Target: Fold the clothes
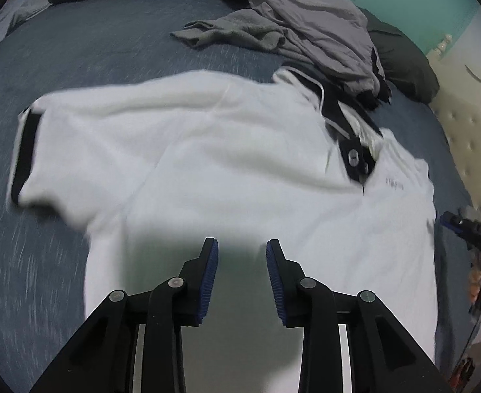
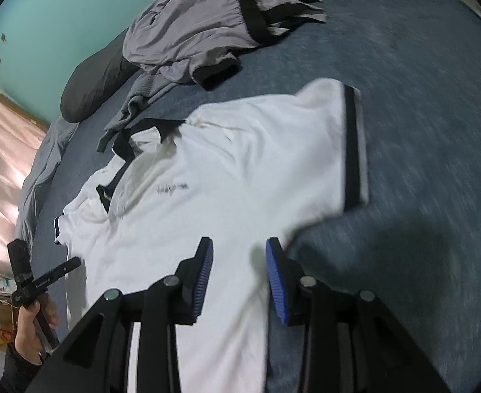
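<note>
A white polo shirt (image 1: 227,170) with a black collar (image 1: 352,131) and black-edged sleeves lies spread face up on the blue bed cover (image 1: 93,49). My left gripper (image 1: 242,245) hovers open over the shirt's lower body, with nothing between its blue pads. In the right wrist view the same shirt (image 2: 227,177) shows its right sleeve (image 2: 353,144) laid flat. My right gripper (image 2: 239,244) stands open above the shirt's side edge, one finger over white cloth and the other over the bed cover (image 2: 404,65). A hand (image 2: 30,327) holds the left tool at the lower left.
A heap of grey clothes (image 1: 306,19) with black trim lies beyond the collar, also in the right wrist view as a grey pile (image 2: 188,29). Dark pillows (image 2: 89,88) line the bed's far edge. A cream tufted headboard (image 1: 470,137) stands at the right.
</note>
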